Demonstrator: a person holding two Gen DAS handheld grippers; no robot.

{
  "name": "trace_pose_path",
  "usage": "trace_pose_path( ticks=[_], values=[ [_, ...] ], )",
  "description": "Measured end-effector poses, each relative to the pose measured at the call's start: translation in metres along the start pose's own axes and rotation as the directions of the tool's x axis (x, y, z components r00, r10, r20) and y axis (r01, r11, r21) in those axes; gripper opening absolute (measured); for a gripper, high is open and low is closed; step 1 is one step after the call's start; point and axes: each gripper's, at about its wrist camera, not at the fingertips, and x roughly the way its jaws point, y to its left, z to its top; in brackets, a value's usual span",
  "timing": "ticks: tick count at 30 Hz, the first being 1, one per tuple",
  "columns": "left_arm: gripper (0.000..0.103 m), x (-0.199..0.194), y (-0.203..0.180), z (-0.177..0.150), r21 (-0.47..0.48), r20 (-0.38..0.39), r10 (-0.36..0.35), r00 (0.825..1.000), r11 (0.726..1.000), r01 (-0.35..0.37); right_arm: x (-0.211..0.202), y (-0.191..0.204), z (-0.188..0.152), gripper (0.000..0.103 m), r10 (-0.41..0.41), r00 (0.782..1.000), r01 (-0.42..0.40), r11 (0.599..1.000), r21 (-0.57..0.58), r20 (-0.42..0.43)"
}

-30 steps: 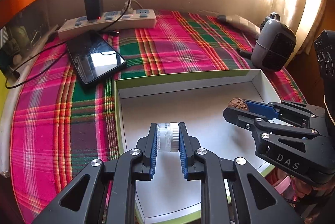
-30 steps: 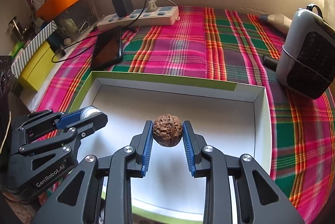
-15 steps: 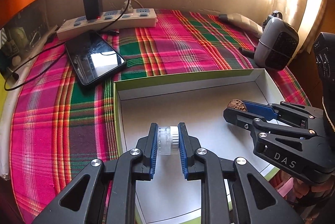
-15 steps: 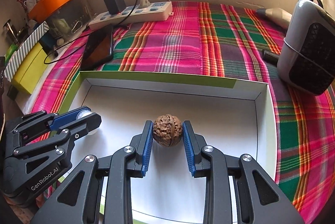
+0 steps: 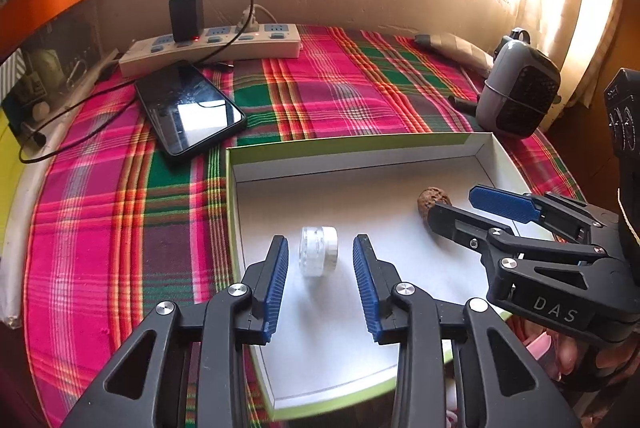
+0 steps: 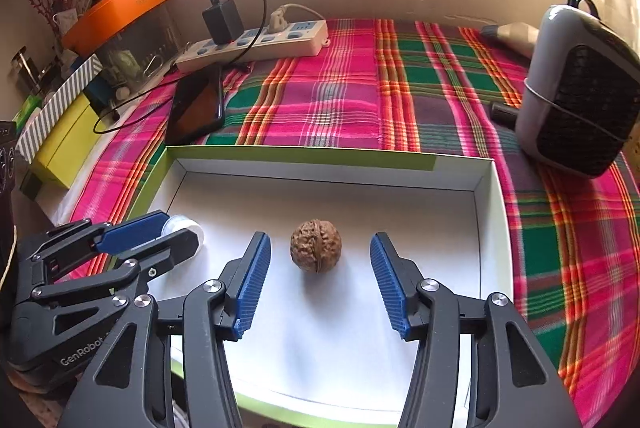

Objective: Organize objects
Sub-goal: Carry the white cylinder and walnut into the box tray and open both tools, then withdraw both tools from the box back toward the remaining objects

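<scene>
A small clear plastic jar with a white lid lies on its side on the floor of the white box with green rim. My left gripper is open around it, pads apart from it. A brown walnut rests on the box floor. My right gripper is open on either side of it, not touching. The walnut also shows in the left wrist view, partly behind the right gripper. The jar shows between the left gripper's fingers in the right wrist view.
The box sits on a pink and green plaid cloth. A black phone lies left of the box, a power strip with a charger behind it. A grey heater stands at the right. Orange and yellow boxes stand at the far left.
Both grippers have opened. The jar and the walnut were let go and now rest on the box floor.
</scene>
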Motion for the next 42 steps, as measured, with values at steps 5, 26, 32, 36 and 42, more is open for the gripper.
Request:
trace_pose_path(
  ticks=[5, 26, 32, 36, 42],
  values=[
    [0.032, -0.015, 0.0, -0.008, 0.001, 0.027, 0.005, 1.0, 1.0, -0.005, -0.009, 0.002, -0.006, 0.053, 0.01, 1.0, -0.01, 1.0, 0.006, 0.013],
    [0.032, -0.076, -0.006, -0.055, 0.015, 0.129, 0.0, 0.992, 1.0, -0.002, -0.064, 0.009, -0.046, 0.053, 0.031, 0.993, -0.028, 0.999, -0.033, 0.116],
    [0.032, -0.086, -0.009, -0.07, 0.031, 0.133, -0.016, 0.991, 0.999, 0.012, -0.077, 0.012, -0.063, 0.053, 0.034, 0.992, -0.027, 0.998, -0.062, 0.122],
    [0.032, -0.089, -0.011, -0.079, 0.054, 0.127, -0.03, 0.991, 0.998, 0.024, -0.083, 0.016, -0.077, 0.053, 0.057, 0.991, -0.046, 0.995, -0.091, 0.117],
    [0.032, -0.089, -0.011, -0.093, 0.072, 0.117, -0.051, 0.992, 0.996, 0.043, -0.086, 0.019, -0.099, 0.053, 0.079, 0.993, -0.068, 0.991, -0.111, 0.093]
  ],
)
